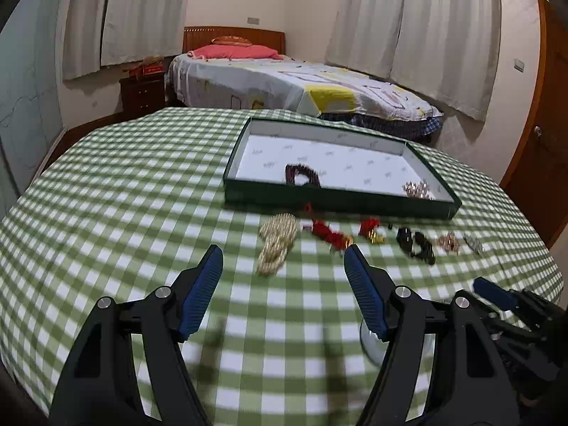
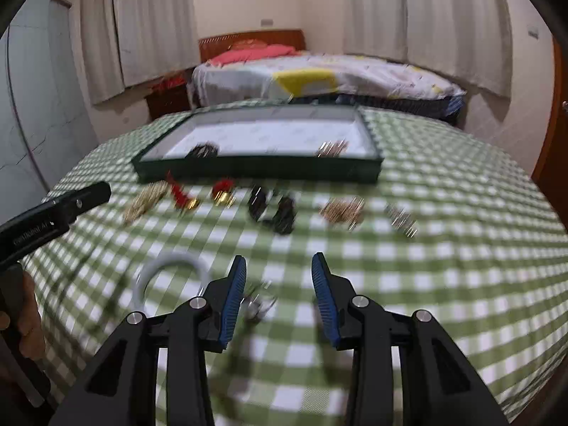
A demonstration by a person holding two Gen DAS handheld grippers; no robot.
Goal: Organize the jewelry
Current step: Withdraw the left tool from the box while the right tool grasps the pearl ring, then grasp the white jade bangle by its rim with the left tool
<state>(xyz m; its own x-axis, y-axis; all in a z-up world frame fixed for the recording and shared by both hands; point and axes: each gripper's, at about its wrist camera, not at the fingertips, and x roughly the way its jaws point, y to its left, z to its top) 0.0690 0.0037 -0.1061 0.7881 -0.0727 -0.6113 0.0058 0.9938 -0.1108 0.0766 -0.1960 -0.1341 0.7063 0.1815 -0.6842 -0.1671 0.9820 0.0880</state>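
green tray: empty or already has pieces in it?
Not empty. The green tray holds two pieces near its front wall: a dark red beaded piece and a gold sparkly piece. The rest lies outside, on the checked cloth.

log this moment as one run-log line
left gripper: open, empty | right gripper: open, empty | tray: dark bracelet, gold piece inside | rest of jewelry on tablecloth

Both the left gripper (image 1: 283,261) and right gripper (image 2: 278,269) hover spread wide, holding nothing.
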